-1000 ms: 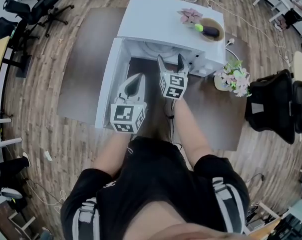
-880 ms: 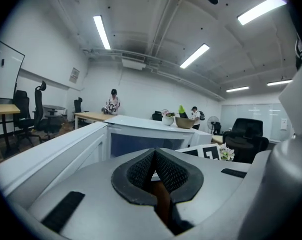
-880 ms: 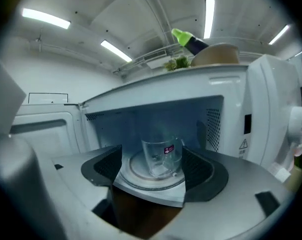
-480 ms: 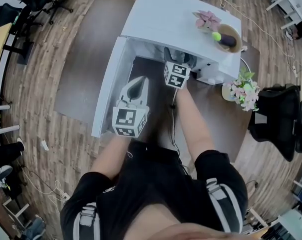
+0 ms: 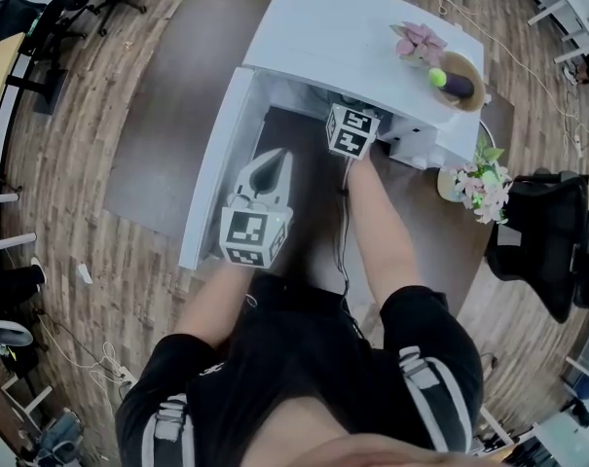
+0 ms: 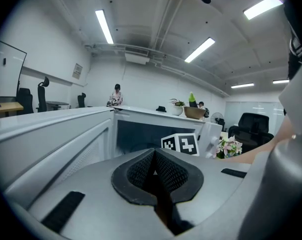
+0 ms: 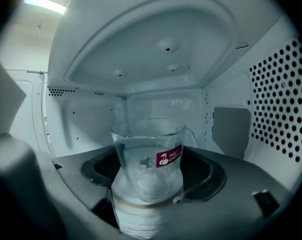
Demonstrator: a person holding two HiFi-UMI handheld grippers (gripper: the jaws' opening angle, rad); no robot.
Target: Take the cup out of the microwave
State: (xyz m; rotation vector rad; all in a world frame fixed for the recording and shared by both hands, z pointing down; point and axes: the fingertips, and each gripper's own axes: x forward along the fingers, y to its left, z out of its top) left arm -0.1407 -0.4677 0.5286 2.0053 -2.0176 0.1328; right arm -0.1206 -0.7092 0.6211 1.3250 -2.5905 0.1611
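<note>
A white microwave (image 5: 352,27) stands open, its door (image 5: 216,163) swung out to the left. Inside it, in the right gripper view, a clear glass cup (image 7: 150,159) with a red label stands upright on the floor of the cavity. My right gripper (image 7: 151,176) reaches into the cavity, open, one jaw on either side of the cup. From the head view only its marker cube (image 5: 352,130) shows at the opening, and the cup is hidden. My left gripper (image 5: 272,161) is shut and empty, hanging in front of the open door.
On the microwave's top sit a bowl (image 5: 460,78) holding a green ball and a dark object, and a pink flower (image 5: 421,42). A flower vase (image 5: 479,185) stands on the brown table (image 5: 430,251) at the right. A black chair (image 5: 542,227) is beyond it.
My right gripper has moved forward into the microwave, so its jaws no longer show in the head view. The left gripper has stayed where it was.
</note>
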